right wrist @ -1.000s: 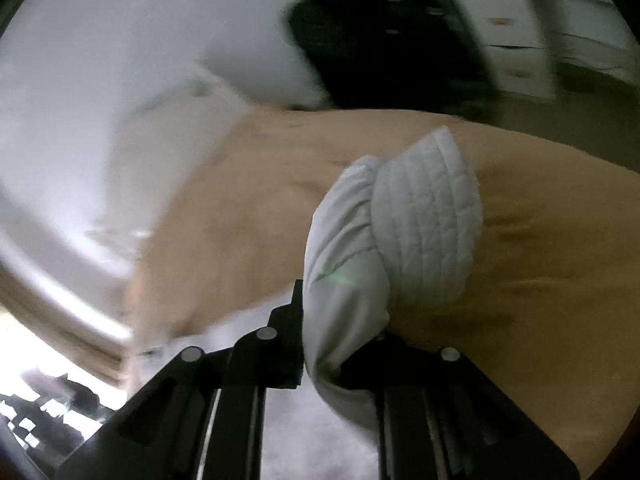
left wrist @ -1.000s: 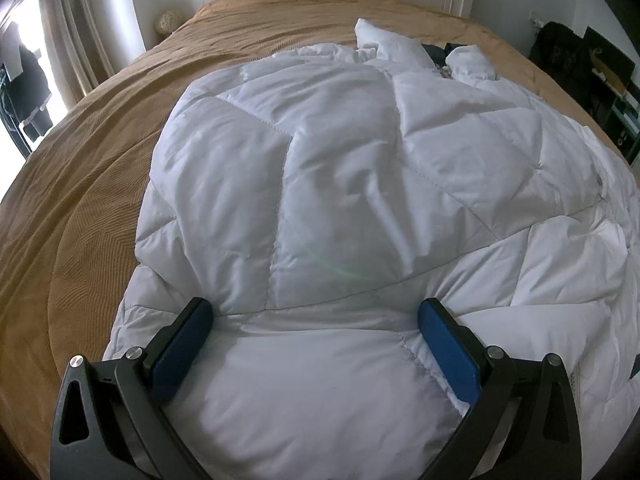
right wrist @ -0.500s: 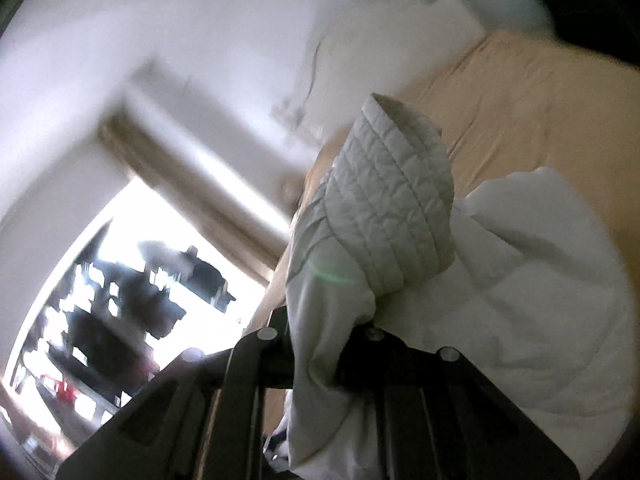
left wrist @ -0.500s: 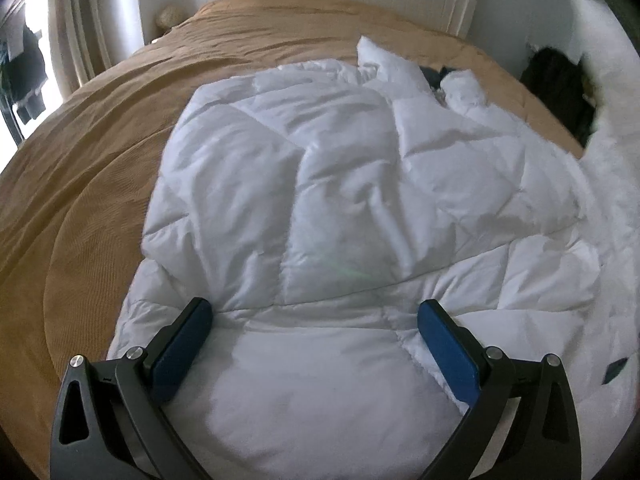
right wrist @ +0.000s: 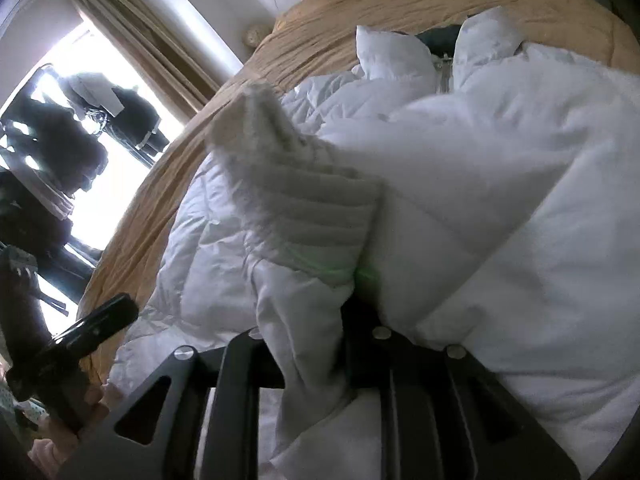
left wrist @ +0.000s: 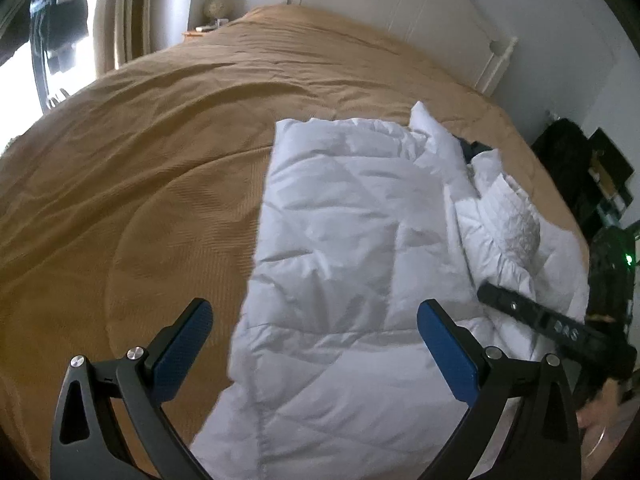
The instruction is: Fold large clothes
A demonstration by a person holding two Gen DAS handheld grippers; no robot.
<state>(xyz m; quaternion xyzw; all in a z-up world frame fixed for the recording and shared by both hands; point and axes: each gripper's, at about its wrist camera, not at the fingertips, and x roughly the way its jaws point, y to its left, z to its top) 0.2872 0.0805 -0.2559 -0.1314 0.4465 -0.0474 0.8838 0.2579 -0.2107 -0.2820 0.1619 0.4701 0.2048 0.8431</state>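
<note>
A white quilted down jacket [left wrist: 352,248] lies on a brown bedspread [left wrist: 160,152], collar toward the headboard. My left gripper [left wrist: 316,328] is open and empty, hovering above the jacket's near left edge. My right gripper [right wrist: 320,312] is shut on the jacket's sleeve, just behind the ribbed cuff [right wrist: 296,192], and holds it over the jacket body [right wrist: 500,200]. The right gripper's body [left wrist: 552,324] also shows at the right of the left wrist view, with the sleeve [left wrist: 504,228] laid across the jacket's right side.
A white headboard [left wrist: 400,8] stands at the far end of the bed. A bright window with curtains [right wrist: 132,44] and hanging dark clothes is at the left. Dark bags and shelves [left wrist: 580,160] stand to the right of the bed.
My right gripper has swung the sleeve from out beyond the bed's right side inward over the jacket body. My left gripper has lifted and drawn back to the left, off the jacket.
</note>
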